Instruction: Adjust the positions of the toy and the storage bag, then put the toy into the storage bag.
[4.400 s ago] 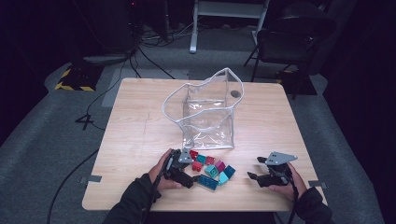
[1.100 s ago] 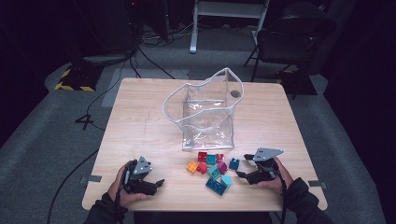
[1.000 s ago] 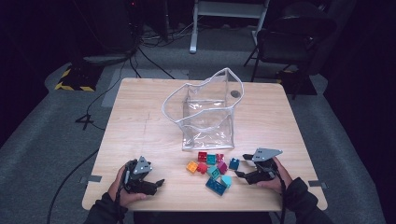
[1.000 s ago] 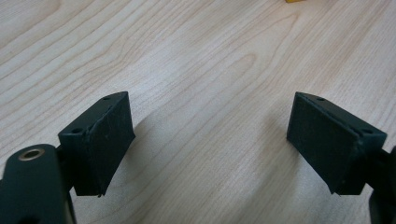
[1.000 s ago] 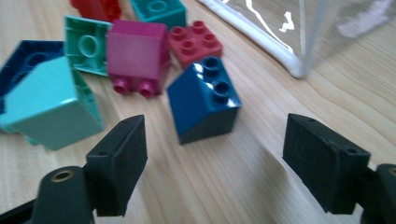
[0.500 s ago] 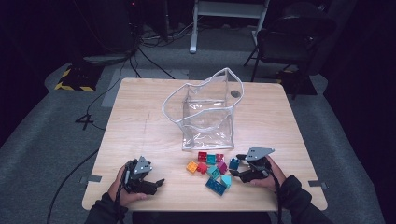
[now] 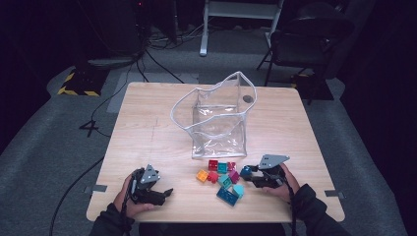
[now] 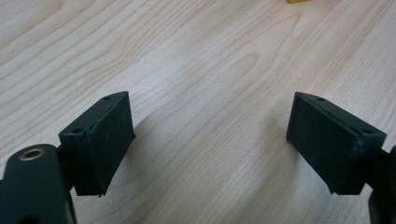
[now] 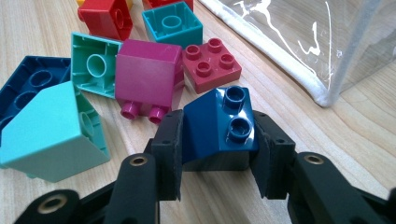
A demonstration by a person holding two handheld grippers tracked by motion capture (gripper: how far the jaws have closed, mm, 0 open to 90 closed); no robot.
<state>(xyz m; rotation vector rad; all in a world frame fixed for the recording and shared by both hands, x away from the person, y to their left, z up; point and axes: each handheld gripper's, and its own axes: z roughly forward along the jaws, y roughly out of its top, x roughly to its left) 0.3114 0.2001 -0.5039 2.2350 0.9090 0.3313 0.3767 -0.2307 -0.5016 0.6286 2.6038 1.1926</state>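
Bricks (image 7: 220, 178) in several colours lie in a loose pile on the near part of the wooden table (image 7: 147, 128) in the high view, just in front of a clear plastic bag (image 7: 216, 118) that stands open. The left gripper (image 7: 166, 192) rests near the table's front edge, well apart from the pile. The right gripper (image 7: 247, 173) lies at the pile's right side with a dark blue brick (image 7: 244, 170) at its tip.

Left gripper view: its 2 black jaws stand apart over bare wood, with nothing between them.

Right gripper view: the jaws have just been closing, and both pads now press on the sides of the dark blue brick, which sits studs up on the wood. A magenta brick (image 9: 147, 77) lies just beyond it, a light teal one (image 9: 46, 130) to the left, and the bag's corner to the right.
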